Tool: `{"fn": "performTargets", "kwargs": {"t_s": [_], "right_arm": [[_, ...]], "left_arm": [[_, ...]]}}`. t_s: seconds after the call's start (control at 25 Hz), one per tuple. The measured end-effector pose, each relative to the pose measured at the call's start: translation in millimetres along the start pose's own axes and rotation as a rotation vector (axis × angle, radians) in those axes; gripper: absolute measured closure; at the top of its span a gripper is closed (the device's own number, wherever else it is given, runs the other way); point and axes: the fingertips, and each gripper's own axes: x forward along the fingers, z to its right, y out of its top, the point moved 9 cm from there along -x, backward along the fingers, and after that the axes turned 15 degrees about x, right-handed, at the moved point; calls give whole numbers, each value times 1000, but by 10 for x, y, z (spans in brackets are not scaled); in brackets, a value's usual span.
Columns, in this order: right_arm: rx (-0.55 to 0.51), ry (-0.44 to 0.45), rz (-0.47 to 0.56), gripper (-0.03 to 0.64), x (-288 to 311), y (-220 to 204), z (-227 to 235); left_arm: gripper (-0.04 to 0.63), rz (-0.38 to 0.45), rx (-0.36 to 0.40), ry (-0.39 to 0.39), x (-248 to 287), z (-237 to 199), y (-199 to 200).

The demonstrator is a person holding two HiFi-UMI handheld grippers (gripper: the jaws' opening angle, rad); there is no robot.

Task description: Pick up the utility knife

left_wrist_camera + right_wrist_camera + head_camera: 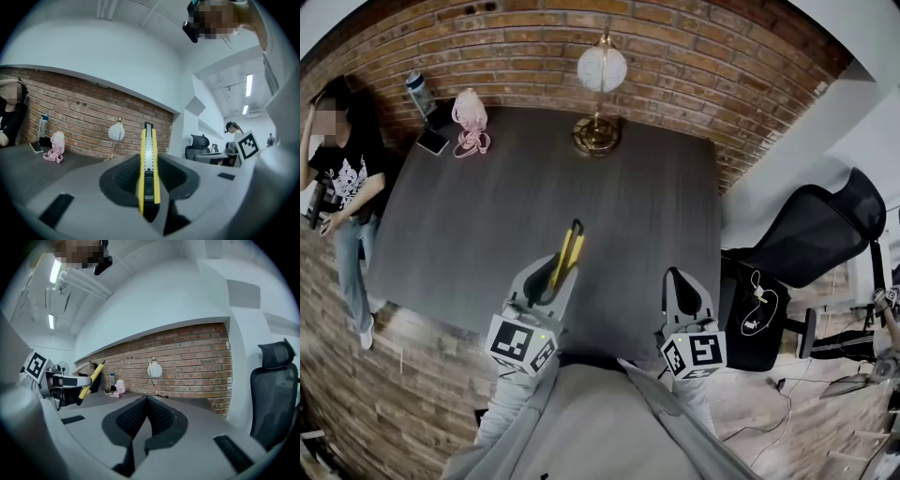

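Yellow-black utility knife (pixel 148 159), red brick wall (pixel 703 56), dark grey table (pixel 487 225)

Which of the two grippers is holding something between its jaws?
The left gripper: its jaws are shut on the yellow utility knife, which sticks out forward past them. The right gripper has its jaws closed together with nothing between them.

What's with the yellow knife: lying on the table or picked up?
Picked up. The knife is clamped between the left gripper's fingers, its tip sticking out ahead, clear of the table.
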Motion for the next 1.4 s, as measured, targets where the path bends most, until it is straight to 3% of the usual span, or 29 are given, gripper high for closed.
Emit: {"fn": "performTargets", "kwargs": {"t_s": [1.4], "right_arm": [[5, 3, -7, 600, 83, 27, 60]], "left_arm": [[472, 5, -4, 5, 99, -82, 34]]}}
